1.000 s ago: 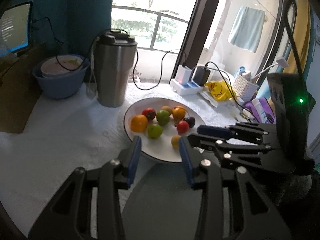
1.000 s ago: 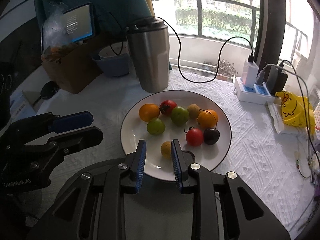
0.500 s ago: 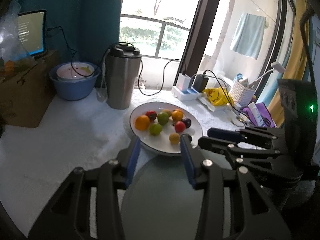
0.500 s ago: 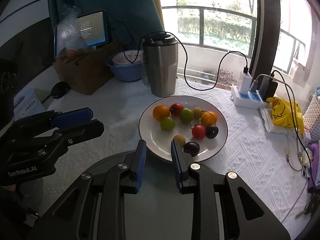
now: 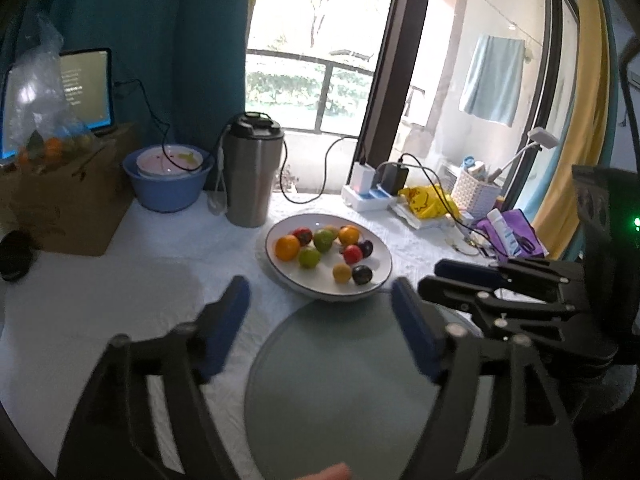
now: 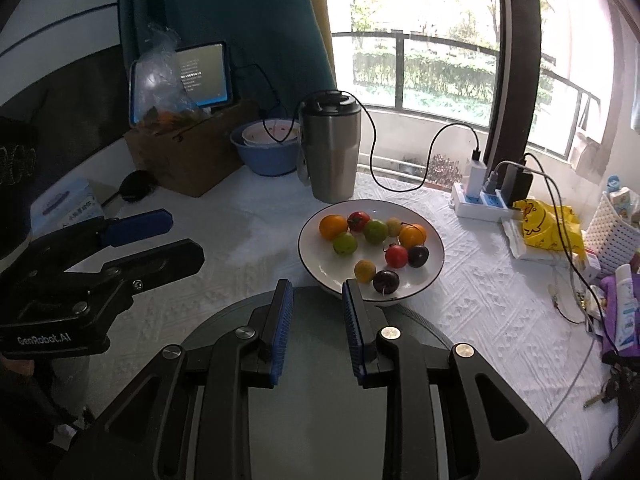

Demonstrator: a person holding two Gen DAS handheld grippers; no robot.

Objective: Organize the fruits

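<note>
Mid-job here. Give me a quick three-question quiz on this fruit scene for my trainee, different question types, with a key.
1. True or false: the left gripper is holding a fruit.
2. Which fruit lies nearest the right gripper on the white plate? A) dark plum B) big orange C) red tomato
3. Fill in: directly behind the plate stands a steel ____.

Key: 1 false, both grippers are open and empty. 2 A. 3 tumbler.

Daylight from window (image 6: 440, 60), glare; fisheye edge distortion; left view motion-blurred.
</note>
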